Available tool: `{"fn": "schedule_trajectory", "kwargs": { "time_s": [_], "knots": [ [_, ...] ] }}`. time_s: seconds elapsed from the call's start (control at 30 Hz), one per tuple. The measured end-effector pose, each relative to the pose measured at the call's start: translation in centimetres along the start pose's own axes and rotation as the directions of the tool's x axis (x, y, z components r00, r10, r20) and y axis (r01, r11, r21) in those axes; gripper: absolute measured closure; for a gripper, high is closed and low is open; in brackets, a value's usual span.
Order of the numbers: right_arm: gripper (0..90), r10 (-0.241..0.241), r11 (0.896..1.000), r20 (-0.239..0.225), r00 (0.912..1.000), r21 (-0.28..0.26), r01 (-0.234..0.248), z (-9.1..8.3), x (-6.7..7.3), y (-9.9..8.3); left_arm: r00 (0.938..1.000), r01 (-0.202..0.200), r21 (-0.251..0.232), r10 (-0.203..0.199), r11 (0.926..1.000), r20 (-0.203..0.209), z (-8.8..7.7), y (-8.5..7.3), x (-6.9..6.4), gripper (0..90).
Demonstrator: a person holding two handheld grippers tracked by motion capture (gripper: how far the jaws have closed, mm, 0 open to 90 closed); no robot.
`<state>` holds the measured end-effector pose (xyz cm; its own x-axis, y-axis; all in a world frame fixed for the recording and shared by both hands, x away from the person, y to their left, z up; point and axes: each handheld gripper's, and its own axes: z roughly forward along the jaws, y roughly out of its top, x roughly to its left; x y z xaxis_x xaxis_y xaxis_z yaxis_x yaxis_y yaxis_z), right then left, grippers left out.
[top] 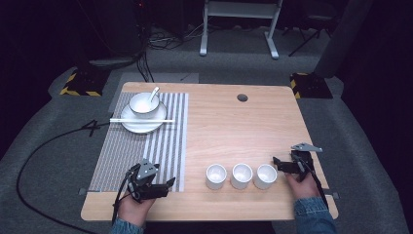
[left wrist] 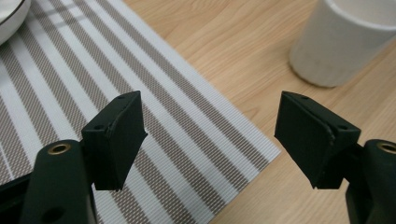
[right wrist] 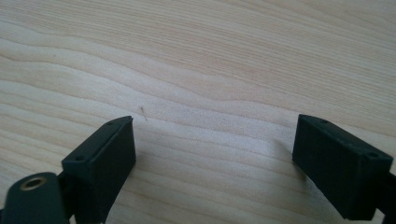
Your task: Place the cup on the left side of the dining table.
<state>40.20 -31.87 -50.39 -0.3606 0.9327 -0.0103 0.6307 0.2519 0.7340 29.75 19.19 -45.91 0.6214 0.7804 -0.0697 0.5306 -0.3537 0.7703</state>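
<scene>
Down at the table's (top: 234,126) near edge, both grippers rest low with nothing in them; the left gripper (top: 171,183) sits at about seven o'clock on the striped mat's (top: 146,151) near right corner, jaws spread wide and empty, pointing toward three o'clock; in the left gripper view (left wrist: 210,135) the mat's corner lies between the jaws, and a white cup (left wrist: 345,42) stands on bare wood at one o'clock. The right gripper (top: 276,162) lies at about four o'clock, jaws released and apart, aimed toward nine o'clock at the nearest cup; whether it touches that cup I cannot tell; the right gripper view (right wrist: 215,154) has plain wood between the open jaws. Three cups stand in a row at six o'clock: left cup (top: 216,176), middle cup (top: 241,175), right cup (top: 265,176), just beside one another. At eleven o'clock a plate (top: 143,124) sits on the mat, carrying a bowl (top: 143,105) with a spoon (top: 154,92) in it; chopsticks (top: 141,120) lie across the plate's near rim.
</scene>
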Motion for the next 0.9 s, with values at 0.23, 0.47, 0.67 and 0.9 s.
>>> {"fn": "schedule_trajectory", "kwargs": {
  "time_s": [0.23,0.47,0.67,0.9],
  "knots": [
    [13.1,0.0,1.0,0.0,1.0,0.0,0.0,0.0,0.0,0.0,0.9985,0.017,-0.047,-0.015,0.9988,0.054,-0.2,1.4,-0.8,24.4],
    [13.1,0.0,1.0,0.0,1.0,0.0,0.0,0.0,0.0,0.0,0.9945,-0.001,-0.064,0.008,0.9979,0.105,0.8,3.0,-1.9,24.0],
    [13.1,-0.001,1.0,0.0,1.0,-0.001,0.001,0.0,0.0,0.0,0.9876,-0.032,-0.085,0.045,0.9959,0.151,1.8,4.8,-3.2,23.1],
    [13.2,-0.001,1.0,0.0,1.0,-0.001,0.001,0.0,0.0,0.0,0.9802,-0.082,-0.094,0.097,0.9922,0.173,3.3,6.2,-5.5,19.5]
  ]
}}
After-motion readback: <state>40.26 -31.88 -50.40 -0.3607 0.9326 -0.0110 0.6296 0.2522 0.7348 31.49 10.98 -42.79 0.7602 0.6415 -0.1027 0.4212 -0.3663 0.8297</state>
